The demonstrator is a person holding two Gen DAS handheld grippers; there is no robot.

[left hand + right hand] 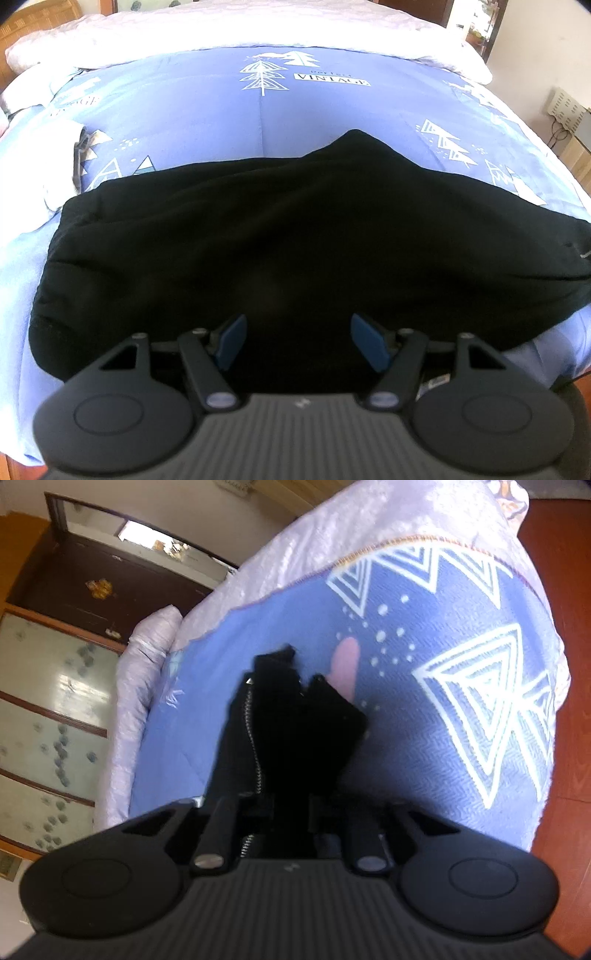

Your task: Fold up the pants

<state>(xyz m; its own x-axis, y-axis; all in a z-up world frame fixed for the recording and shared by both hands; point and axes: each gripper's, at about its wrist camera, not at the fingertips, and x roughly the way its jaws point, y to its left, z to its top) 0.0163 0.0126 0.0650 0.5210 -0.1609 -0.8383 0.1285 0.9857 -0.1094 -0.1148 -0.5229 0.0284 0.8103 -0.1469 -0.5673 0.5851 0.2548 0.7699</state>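
Between the right gripper's [291, 805] closed jaws sits a pinched bunch of the black pants [258, 236], near a zipper [255, 746]. The left gripper [299, 343] hangs spread above the cloth, which lies across the bed's near edge. Soft and limp, the pants should be gripped at hems or waistband. A blue bedspread [221, 107] covers the bed; wooden floor [569, 738] lies beyond.

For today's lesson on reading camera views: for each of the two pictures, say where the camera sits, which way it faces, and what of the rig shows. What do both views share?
Left wrist: on the left gripper, looking down over black pants on the blue bedspread; blue pads apart.
Right wrist: on the right gripper, tilted, facing the bed edge and door; jaws closed on pants fabric beside a zipper.
Shared: pants, bedspread.
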